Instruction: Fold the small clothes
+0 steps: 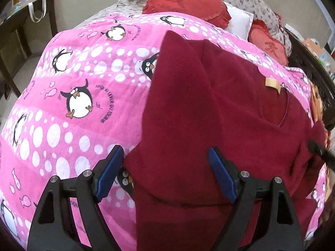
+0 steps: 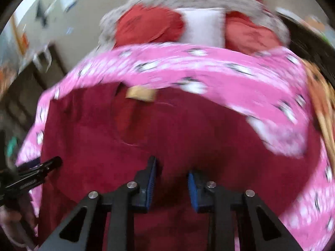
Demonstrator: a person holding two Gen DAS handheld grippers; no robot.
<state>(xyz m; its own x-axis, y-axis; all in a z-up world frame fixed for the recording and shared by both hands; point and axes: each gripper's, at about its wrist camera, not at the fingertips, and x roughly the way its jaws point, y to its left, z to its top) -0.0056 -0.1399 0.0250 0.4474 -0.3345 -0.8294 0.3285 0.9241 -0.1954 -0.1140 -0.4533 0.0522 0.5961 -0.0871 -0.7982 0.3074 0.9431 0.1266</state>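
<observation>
A dark red garment (image 1: 209, 108) lies on the pink penguin blanket (image 1: 62, 96), one part folded over, with a tan neck label (image 1: 272, 84). My left gripper (image 1: 165, 149) hangs open over the garment's near left edge, its blue pads (image 1: 111, 171) wide apart with folded cloth between them. In the blurred right wrist view, my right gripper (image 2: 171, 167) is down on the red garment (image 2: 188, 125) below the collar. Its jaws stand narrow with red cloth in the gap, and the blur hides whether the pads (image 2: 151, 184) press on it. The left gripper's finger (image 2: 50, 163) shows at the left edge.
Two red heart cushions (image 1: 184, 0) and a white pillow (image 1: 238, 21) lie past the blanket's far edge. A dark wooden cabinet (image 1: 23, 39) with a white bag stands at the far left. The other gripper's finger (image 1: 320, 150) enters from the right. An orange patterned cloth (image 2: 322, 104) lies at the right.
</observation>
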